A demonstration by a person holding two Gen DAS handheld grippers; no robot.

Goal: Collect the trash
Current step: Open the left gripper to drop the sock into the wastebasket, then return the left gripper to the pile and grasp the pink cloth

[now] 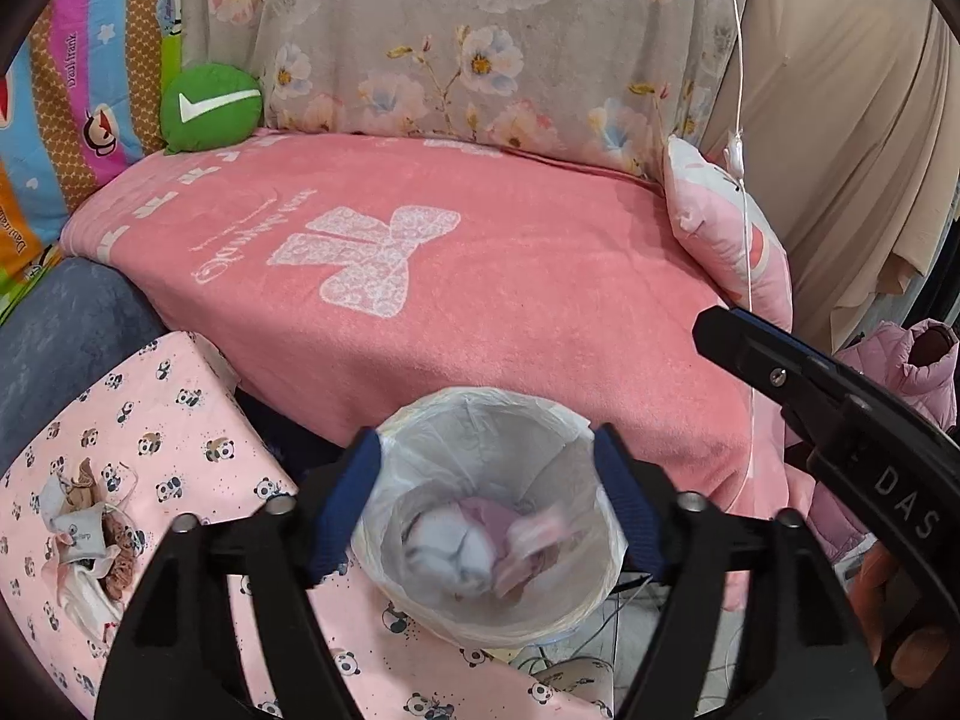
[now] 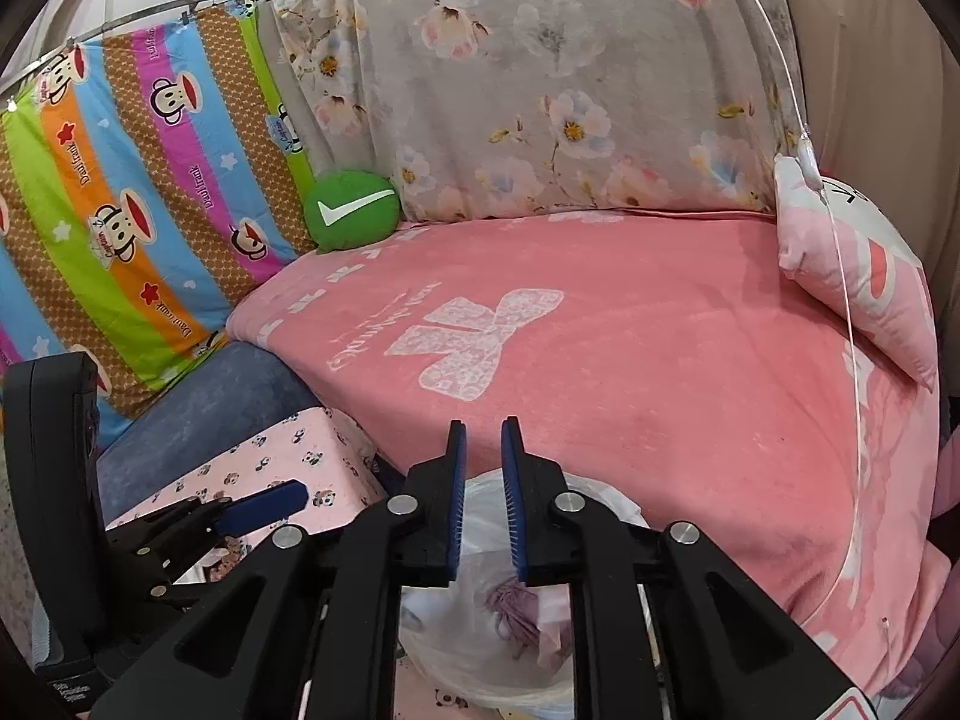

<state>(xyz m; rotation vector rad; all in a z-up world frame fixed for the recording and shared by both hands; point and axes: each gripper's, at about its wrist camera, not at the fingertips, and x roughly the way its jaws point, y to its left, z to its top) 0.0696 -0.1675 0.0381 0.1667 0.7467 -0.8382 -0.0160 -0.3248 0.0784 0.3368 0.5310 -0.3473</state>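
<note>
My left gripper (image 1: 487,495) has its fingers (image 1: 348,504) spread wide and empty, straddling the mouth of the bin (image 1: 489,420) from above. My right gripper (image 2: 483,501) hovers over the same bin (image 2: 600,495), its fingers (image 2: 456,501) parted by a narrow gap with nothing between them — in the left view it shows as a black arm (image 1: 810,384) just to the right of the bin.

The trash (image 1: 480,534) — crumpled white and pink scraps — lies at the bottom of the bin, inside its thin plastic liner. Judging by that, this load is dropped and both grippers are free.

Left of the bin sits a panda-print box (image 1: 150,420), and on top of it a small heap of wrappers and brownish scraps (image 1: 90,531), which looks like trash not yet collected. Behind the bin the pink blanket (image 1: 450,276) looks clear of litter.

What could go wrong: the liner is loose at the rim, so a finger dragged across it could snag it and tip the light bin. A thin white cord (image 1: 747,252) hangs right of the bin near my right gripper — a careless swing could catch it. The heap on the box is loose, so a shallow pinch may scatter it.
</note>
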